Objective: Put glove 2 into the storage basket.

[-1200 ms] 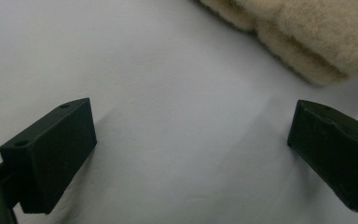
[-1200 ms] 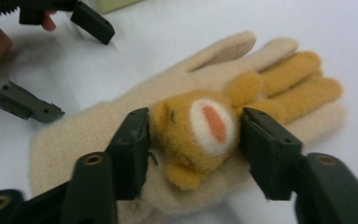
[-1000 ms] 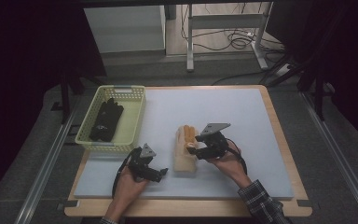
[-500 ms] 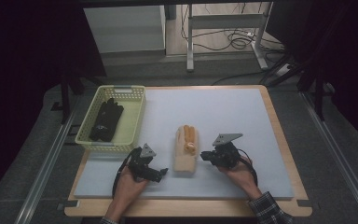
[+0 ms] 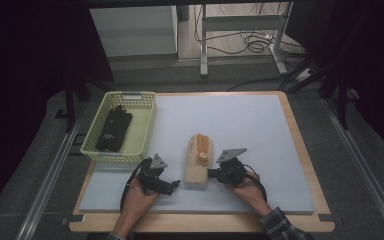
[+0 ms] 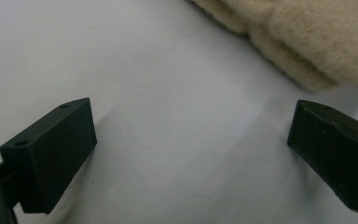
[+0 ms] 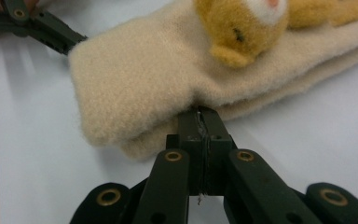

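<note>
nearest the person, both hands rest on the pale blue mat of the tabletop (image 5: 260, 115), each holding a gripper at the near end of a folded beige fleece piece (image 5: 198, 165) that lies in the middle of the mat, a little toward the near edge. the left gripper (image 5: 172, 184) sits just beside the fleece's near left corner with its jaws spread wide and nothing between them; in the left gripper view the fleece (image 6: 303, 37) lies beyond the jaws at upper right, apart from both. the right gripper (image 5: 211, 173) has its jaws pressed together, their tips against the near right edge of the fleece (image 7: 168, 88); in the right gripper view they sit at the seam between the folded layers, and it cannot be told whether any cloth is pinched between them. on top of the fleece, farther along, sits a small orange plush figure (image 5: 203, 146), seemingly part of the piece. the work looks like folding or tidying this fleece, and the step in hand seems to be taking hold of its near end. the next move likely calls for the left jaws to slide forward and to the right around the corner and close, so both sides lift evenly. farther off, at the mat's left, a yellow basket (image 5: 143, 131) holds a dark glove-like item (image 5: 114, 129).
</note>
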The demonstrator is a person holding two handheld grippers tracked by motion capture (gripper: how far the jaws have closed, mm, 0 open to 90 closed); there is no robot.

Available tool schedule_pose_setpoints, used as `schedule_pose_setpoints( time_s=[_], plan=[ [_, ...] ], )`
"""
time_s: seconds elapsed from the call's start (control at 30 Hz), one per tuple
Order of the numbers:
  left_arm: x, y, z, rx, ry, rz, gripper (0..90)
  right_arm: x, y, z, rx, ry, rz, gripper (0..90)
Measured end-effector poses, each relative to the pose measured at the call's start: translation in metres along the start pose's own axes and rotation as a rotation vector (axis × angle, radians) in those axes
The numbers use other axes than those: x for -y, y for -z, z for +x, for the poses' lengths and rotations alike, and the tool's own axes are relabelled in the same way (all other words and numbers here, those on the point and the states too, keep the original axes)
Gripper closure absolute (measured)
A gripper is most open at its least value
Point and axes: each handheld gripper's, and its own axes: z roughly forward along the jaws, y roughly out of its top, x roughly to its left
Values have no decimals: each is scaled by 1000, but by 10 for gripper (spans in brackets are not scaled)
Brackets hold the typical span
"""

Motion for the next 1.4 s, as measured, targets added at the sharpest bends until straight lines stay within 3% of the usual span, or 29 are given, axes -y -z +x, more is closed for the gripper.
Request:
schedule_pose_setpoints(
  time_s=[0.33,0.6,1.1,1.4],
  plan=[
    [8,9,3,-1,-7,9,35,-8,-15,5,-11,0,-12,855],
    [11,11,7,5,-5,7,20,-17,-29,13,16,39,-17,821],
    [11,11,7,1,-10,9,19,-32,-48,20,46,62,-25,802],
    [12,11,6,1,-1,4,16,-33,-43,22,56,81,-15,755]
  ],
)
